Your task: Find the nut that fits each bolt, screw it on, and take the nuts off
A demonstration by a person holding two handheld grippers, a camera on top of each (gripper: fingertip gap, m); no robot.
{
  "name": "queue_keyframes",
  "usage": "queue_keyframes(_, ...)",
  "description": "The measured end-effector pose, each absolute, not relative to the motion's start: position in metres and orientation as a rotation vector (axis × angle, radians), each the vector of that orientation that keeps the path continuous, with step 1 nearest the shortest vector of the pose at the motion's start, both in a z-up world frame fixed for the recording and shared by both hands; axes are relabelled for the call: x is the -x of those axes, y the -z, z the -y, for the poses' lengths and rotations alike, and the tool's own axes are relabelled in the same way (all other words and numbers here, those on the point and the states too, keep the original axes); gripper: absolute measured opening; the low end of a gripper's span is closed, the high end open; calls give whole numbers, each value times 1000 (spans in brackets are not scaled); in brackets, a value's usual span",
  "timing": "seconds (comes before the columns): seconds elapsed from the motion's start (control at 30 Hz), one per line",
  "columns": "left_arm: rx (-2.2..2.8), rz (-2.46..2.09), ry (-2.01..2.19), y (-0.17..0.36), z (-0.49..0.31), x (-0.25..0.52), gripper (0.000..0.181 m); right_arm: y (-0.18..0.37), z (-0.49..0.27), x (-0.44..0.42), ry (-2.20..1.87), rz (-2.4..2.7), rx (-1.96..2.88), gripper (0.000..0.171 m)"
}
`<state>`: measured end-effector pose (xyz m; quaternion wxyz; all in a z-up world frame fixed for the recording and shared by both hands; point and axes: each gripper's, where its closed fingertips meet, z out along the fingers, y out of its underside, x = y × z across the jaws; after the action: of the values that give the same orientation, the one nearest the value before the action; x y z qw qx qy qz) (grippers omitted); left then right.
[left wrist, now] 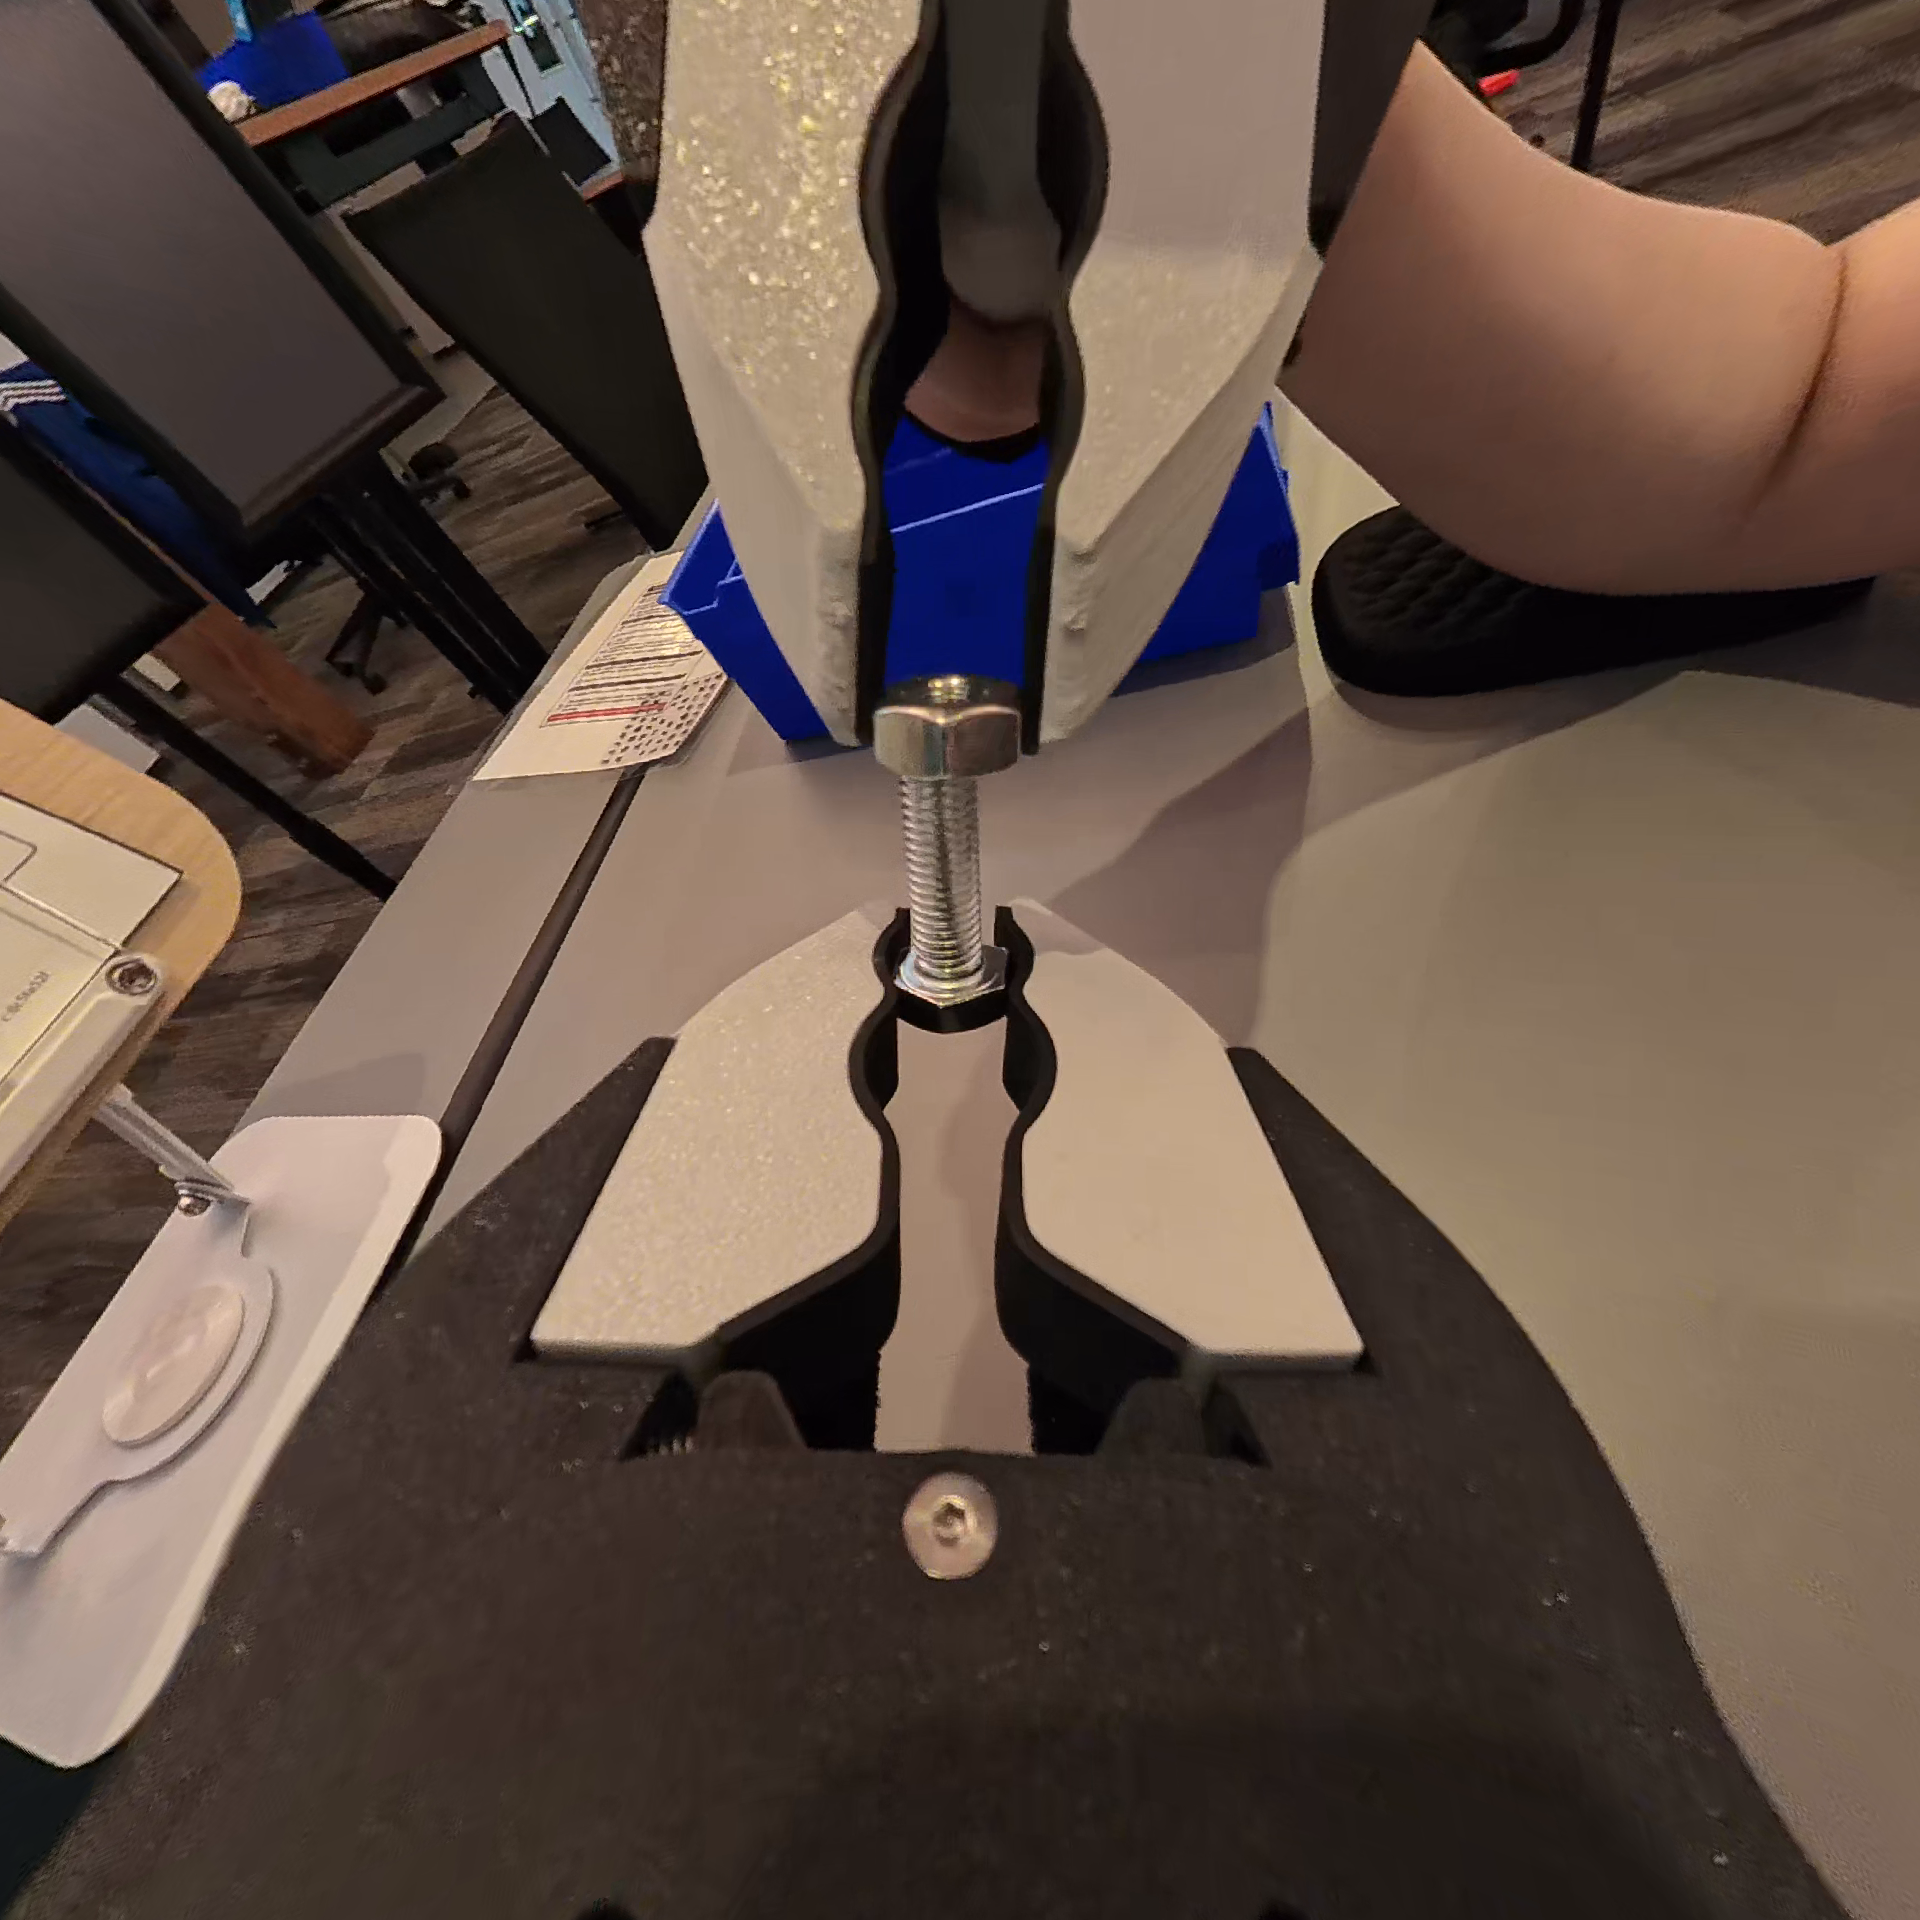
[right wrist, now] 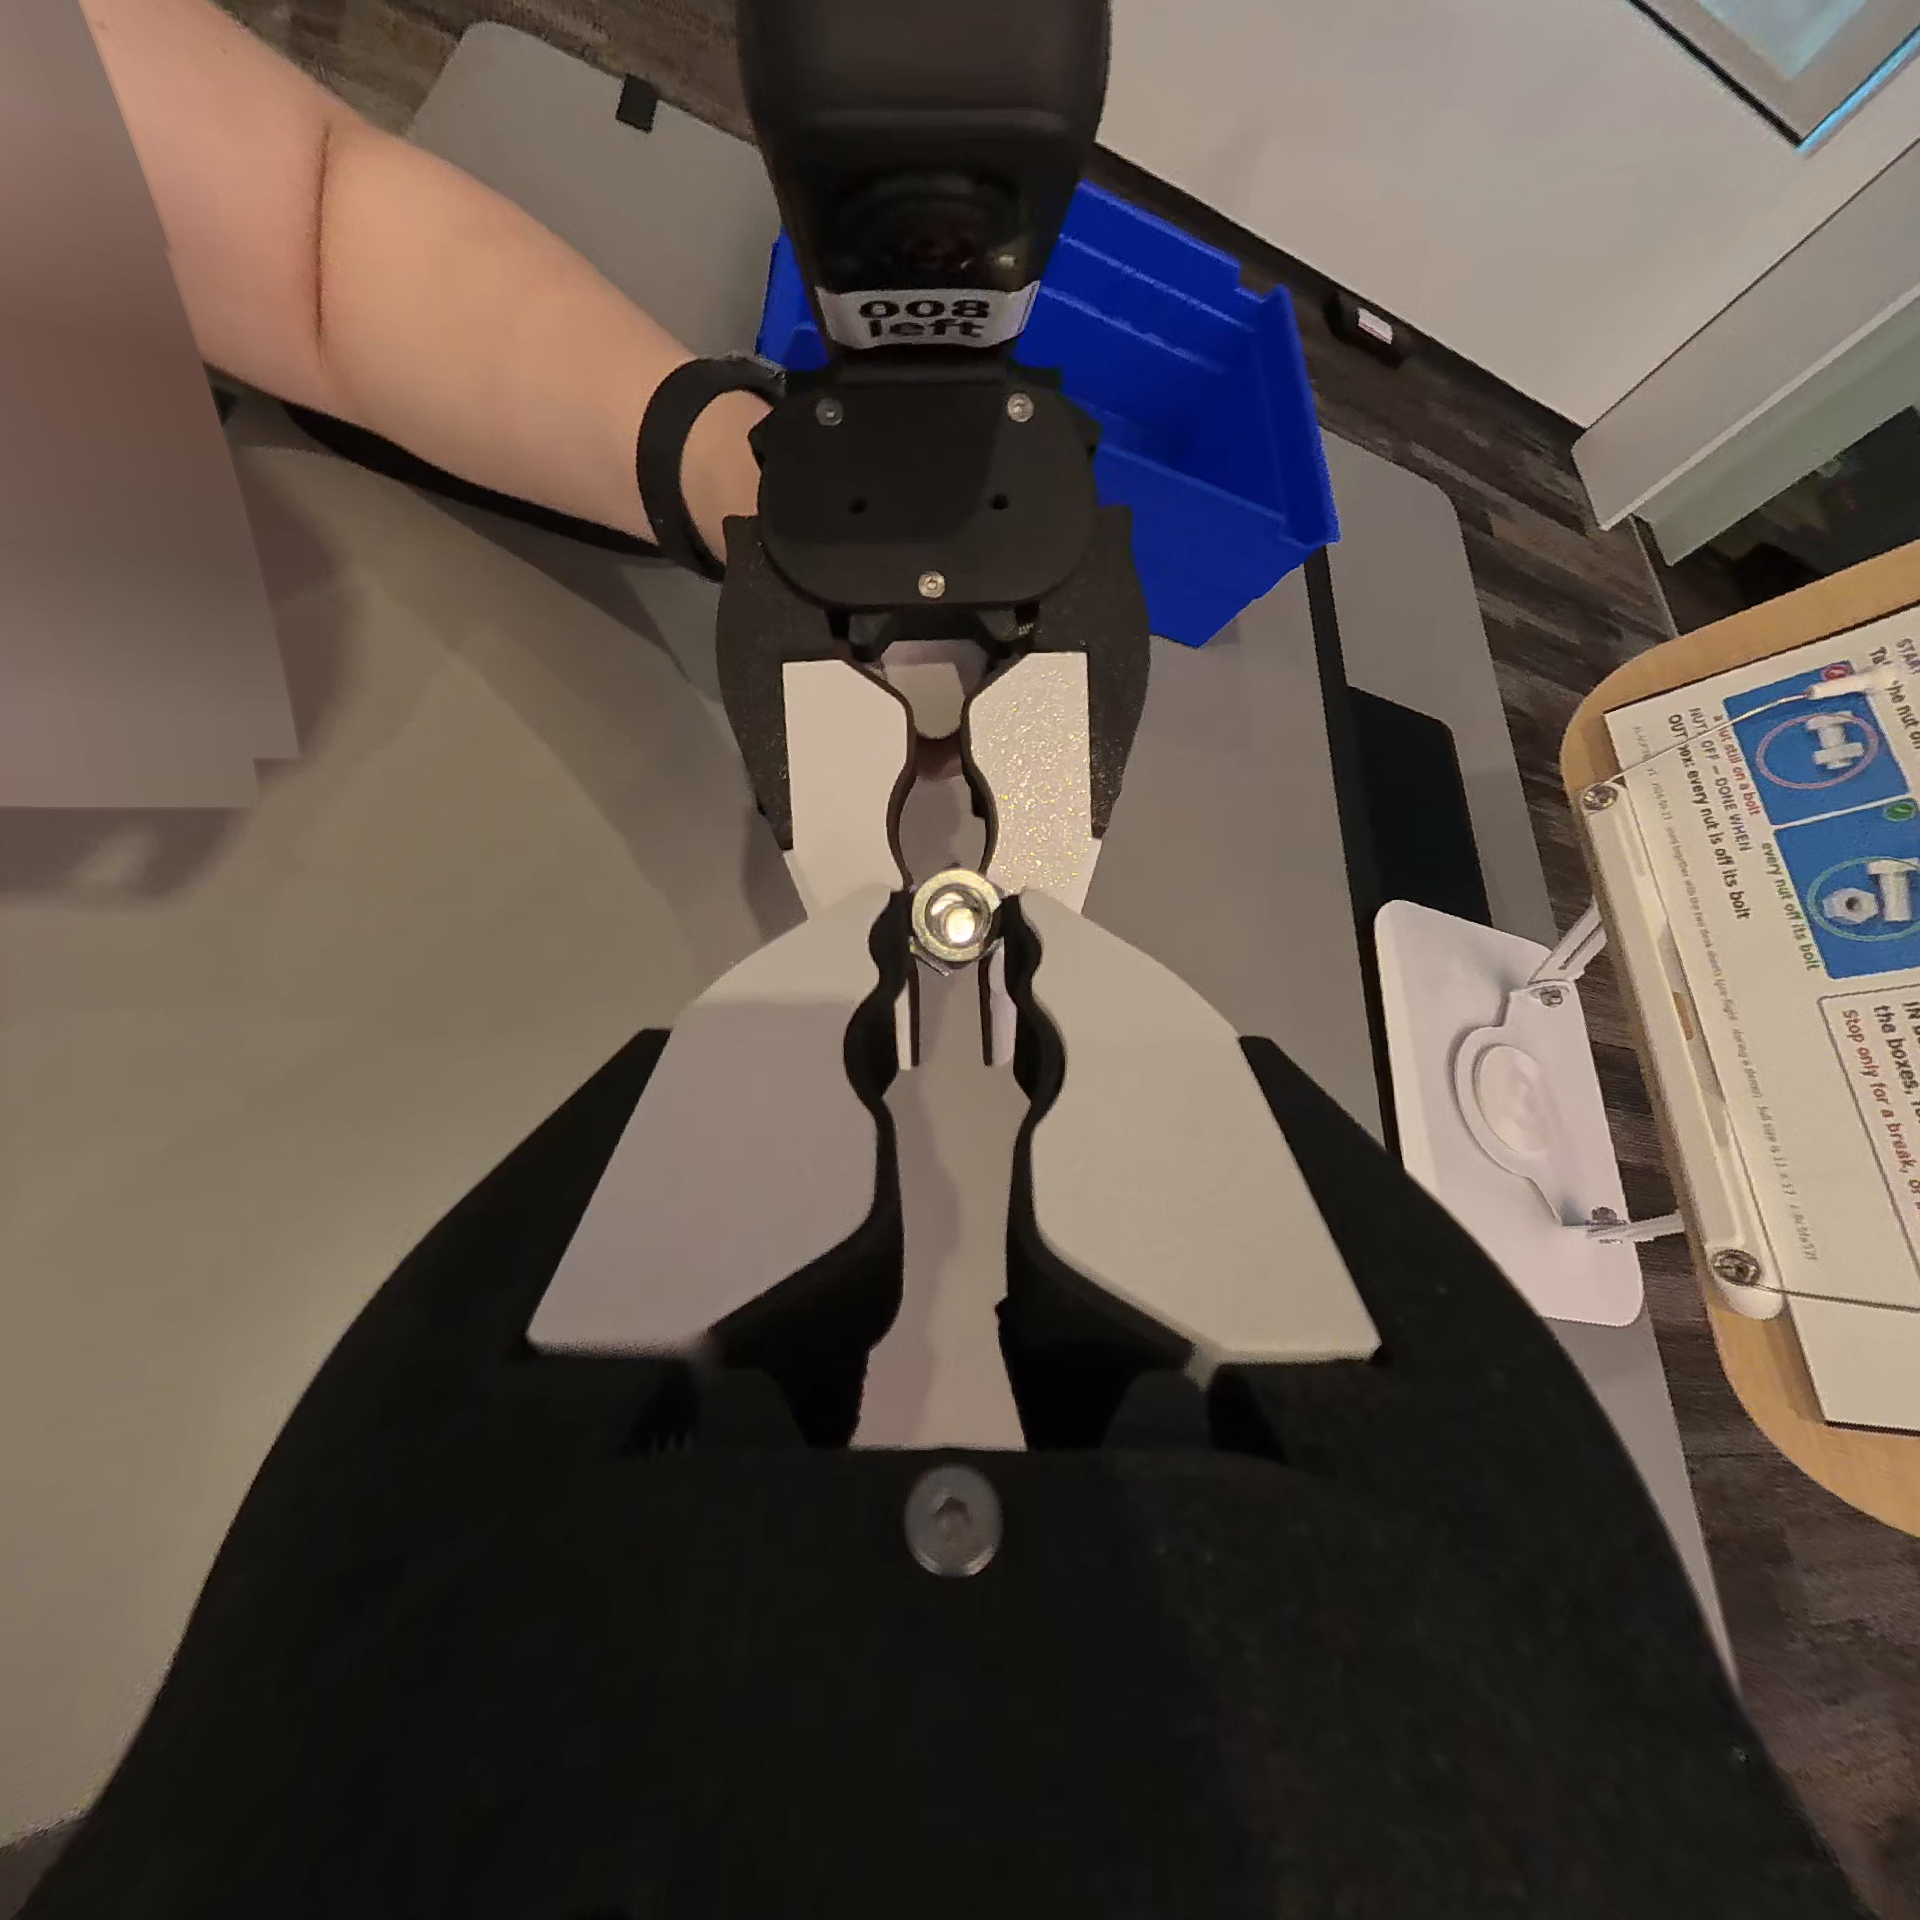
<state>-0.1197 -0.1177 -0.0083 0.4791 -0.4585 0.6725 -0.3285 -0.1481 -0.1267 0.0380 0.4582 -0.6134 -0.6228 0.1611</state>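
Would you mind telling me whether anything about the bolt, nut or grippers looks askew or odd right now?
Nothing stands out. The bolt runs straight between the grippers: right gripper clamps its hex head, left gripper clamps the nut threaded on squarely. The blue bin sits upright behind.

Two grippers are showing, the left gripper (left wrist: 948, 971) and the right gripper (left wrist: 948, 717), sharing one bolt (left wrist: 940, 873) and one nut (left wrist: 943, 982). One blue bin (left wrist: 935, 582) is sitting behind (partly hidden).

White label (right wrist: 924, 316) on left tongs, printed instruction sheet (right wrist: 1808, 935), sticker (left wrist: 636, 681) on table
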Motion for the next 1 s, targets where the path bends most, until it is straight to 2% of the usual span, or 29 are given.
queue_keyframes(0.5,989,-1875,1042,19,167,127,14,-26,163,153,-370,1794,1329,17)
queue_keyframes(1.0,1212,-1783,715,33,124,121,14,-15,129,143,-351,1576,1698,17)
